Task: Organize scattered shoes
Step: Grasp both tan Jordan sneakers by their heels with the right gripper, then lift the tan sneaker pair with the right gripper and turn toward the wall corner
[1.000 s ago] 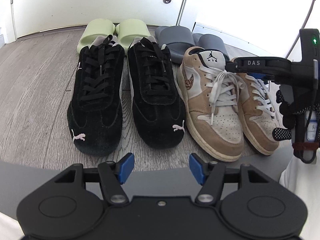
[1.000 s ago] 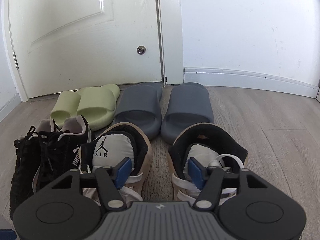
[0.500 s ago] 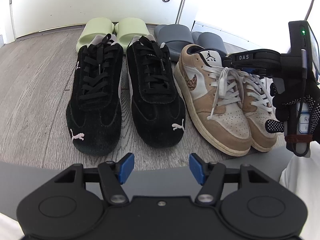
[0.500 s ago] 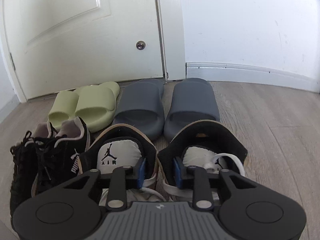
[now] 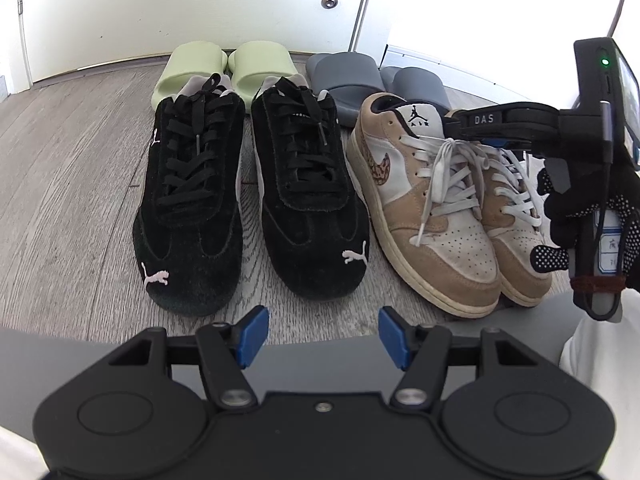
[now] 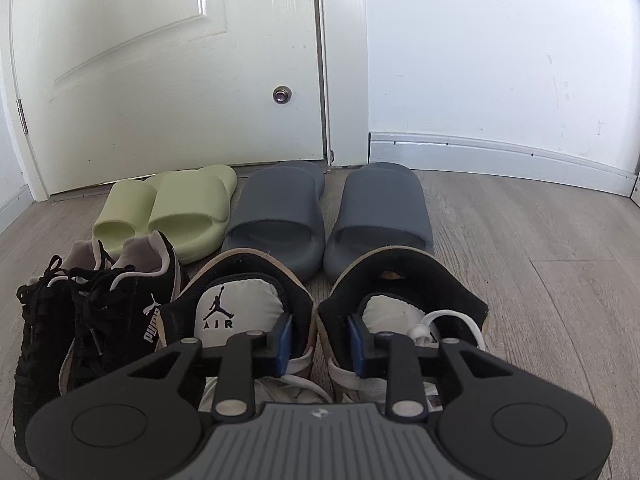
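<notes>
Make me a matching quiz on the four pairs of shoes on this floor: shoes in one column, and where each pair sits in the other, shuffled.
Places as seen in the left wrist view.

Shoes:
1. green slides
2. grey slides
3. black sneakers
4. tan sneakers

Places:
A. near row, right
B. far row, left
C. near row, left
D. far row, right

Pairs: 1-B, 2-D, 3-C, 4-A

Blk sneakers (image 5: 248, 200), tan/wht sneakers (image 5: 432, 208), lime slides (image 6: 168, 208), gry slides (image 6: 332, 216).
</notes>
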`<state>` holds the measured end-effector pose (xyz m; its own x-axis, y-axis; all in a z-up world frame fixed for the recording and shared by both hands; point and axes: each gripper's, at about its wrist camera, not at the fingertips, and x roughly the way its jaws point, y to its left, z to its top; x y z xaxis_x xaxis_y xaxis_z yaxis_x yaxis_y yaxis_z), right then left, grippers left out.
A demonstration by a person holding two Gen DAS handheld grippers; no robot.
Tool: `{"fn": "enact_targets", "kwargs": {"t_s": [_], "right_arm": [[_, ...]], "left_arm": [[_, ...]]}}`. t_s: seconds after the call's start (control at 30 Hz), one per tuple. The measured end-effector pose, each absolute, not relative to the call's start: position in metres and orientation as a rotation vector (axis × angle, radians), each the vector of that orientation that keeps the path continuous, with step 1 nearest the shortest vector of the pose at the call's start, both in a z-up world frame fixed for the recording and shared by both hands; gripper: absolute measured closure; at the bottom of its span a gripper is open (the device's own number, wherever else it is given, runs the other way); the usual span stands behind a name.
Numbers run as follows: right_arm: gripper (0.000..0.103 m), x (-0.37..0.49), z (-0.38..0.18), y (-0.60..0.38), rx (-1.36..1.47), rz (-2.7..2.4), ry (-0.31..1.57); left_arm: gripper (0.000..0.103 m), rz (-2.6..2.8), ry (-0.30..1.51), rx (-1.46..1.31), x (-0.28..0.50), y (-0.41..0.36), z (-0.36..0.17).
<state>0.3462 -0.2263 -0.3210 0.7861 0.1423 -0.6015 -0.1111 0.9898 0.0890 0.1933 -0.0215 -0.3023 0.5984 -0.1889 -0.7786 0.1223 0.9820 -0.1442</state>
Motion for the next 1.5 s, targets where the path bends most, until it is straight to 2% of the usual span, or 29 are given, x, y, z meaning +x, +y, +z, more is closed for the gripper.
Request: {"fn": "enact_targets", "kwargs": {"t_s": [0.2, 0.4, 0.57, 0.73, 0.8, 0.83, 0.87, 1.03, 1.17, 1.33, 1.5], "right_arm": [[0.065, 0.339, -0.309, -0.231, 0.084, 0.153, 0.649], [0.065, 0.359, -0.295, -0.249, 0.195, 0.163, 0.676], [0.063, 0.397, -0.302, -0.244, 0.165, 0.154, 0.791], [0.047, 0.422, -0.305, -0.244, 0.181, 0.168, 0.867], [0.033, 0.427, -0.307, -0.252, 0.252, 0.217, 0.882], [0.021, 0.427, -0.308, -0.254, 0.278, 0.251, 0.884], [0.019, 0.427, -0.309, -0.254, 0.289, 0.280, 0.884], [0.015, 0.432, -0.308, -0.225, 0.132, 0.226, 0.899], [0.011, 0.453, -0.313, -0.212, 0.083, 0.164, 0.998], [0.015, 0.480, -0.331, -0.200, 0.040, 0.077, 1.138], [0.018, 0.484, -0.346, -0.193, 0.039, 0.027, 1.113]], "left_arm": [[0.041, -0.180, 0.832, -0.079, 0.197, -0.017, -0.285], [0.041, -0.198, 0.757, -0.050, 0.231, -0.010, -0.265], [0.041, -0.209, 0.810, -0.195, 0.248, 0.012, -0.275], [0.041, -0.205, 0.764, -0.175, 0.245, 0.013, -0.269], [0.041, -0.224, 0.760, -0.161, 0.243, 0.009, -0.268], [0.041, -0.236, 0.763, -0.153, 0.242, 0.007, -0.268], [0.041, -0.245, 0.763, -0.143, 0.242, 0.004, -0.268], [0.041, -0.256, 0.758, -0.046, 0.237, -0.012, -0.271], [0.041, -0.264, 0.762, -0.027, 0.236, -0.016, -0.274], [0.041, -0.264, 0.764, -0.041, 0.237, -0.014, -0.274], [0.041, -0.261, 0.767, -0.078, 0.241, -0.009, -0.274]]}}
